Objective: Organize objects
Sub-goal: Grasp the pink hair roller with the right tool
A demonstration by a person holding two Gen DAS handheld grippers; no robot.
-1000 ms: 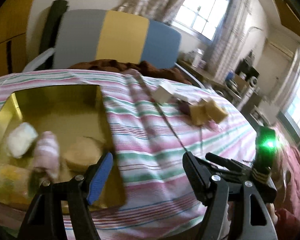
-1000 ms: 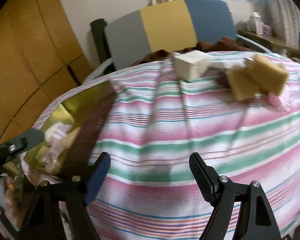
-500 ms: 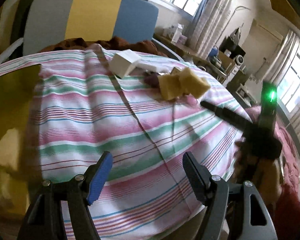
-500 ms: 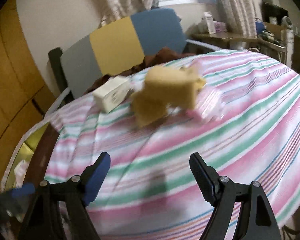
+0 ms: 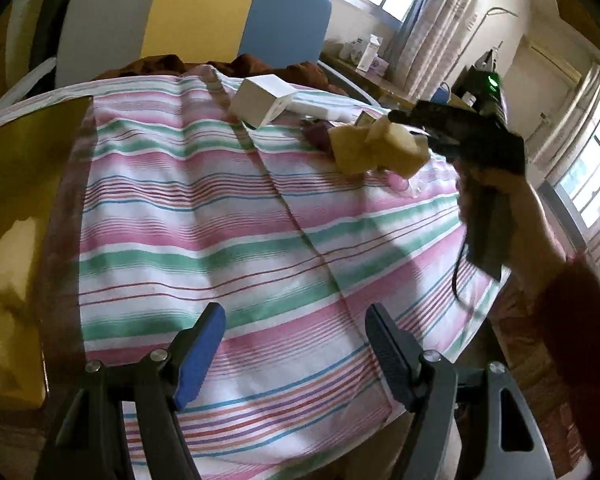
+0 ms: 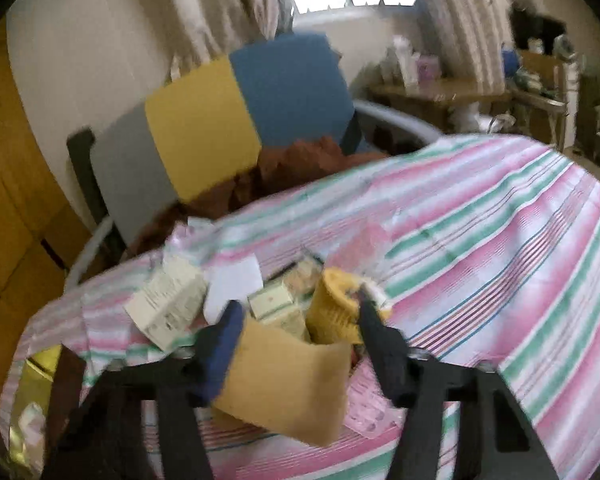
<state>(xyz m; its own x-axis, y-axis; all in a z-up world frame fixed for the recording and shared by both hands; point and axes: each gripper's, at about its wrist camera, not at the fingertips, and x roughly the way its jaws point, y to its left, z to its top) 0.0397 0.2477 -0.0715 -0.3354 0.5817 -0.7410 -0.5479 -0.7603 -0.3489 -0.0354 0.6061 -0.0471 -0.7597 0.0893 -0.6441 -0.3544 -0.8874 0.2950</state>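
My left gripper [image 5: 296, 344] is open and empty above the striped cloth [image 5: 220, 220]. My right gripper [image 6: 296, 332] is open, its jaws astride a tan sponge block [image 6: 284, 384]; whether the pads touch it I cannot tell. In the left wrist view the right gripper [image 5: 404, 124] reaches over the two tan blocks [image 5: 376, 148]. Beside them lie a white box [image 5: 262, 100], a yellow ribbed piece [image 6: 334, 308], small cream boxes [image 6: 276, 308] and a pink blister pack [image 6: 368, 412]. The gold tray [image 5: 24, 152] at the left holds a tan block [image 5: 10, 256].
A grey, yellow and blue chair back [image 5: 196, 16] with a brown cloth [image 5: 268, 68] on its seat stands behind the table. A side table [image 6: 440, 92] with bottles stands by the window. The table edge [image 5: 432, 360] drops off at the right.
The left gripper swung right, away from the gold tray. The right gripper moved forward over the table to the pile, and its jaws now stand around a tan block.
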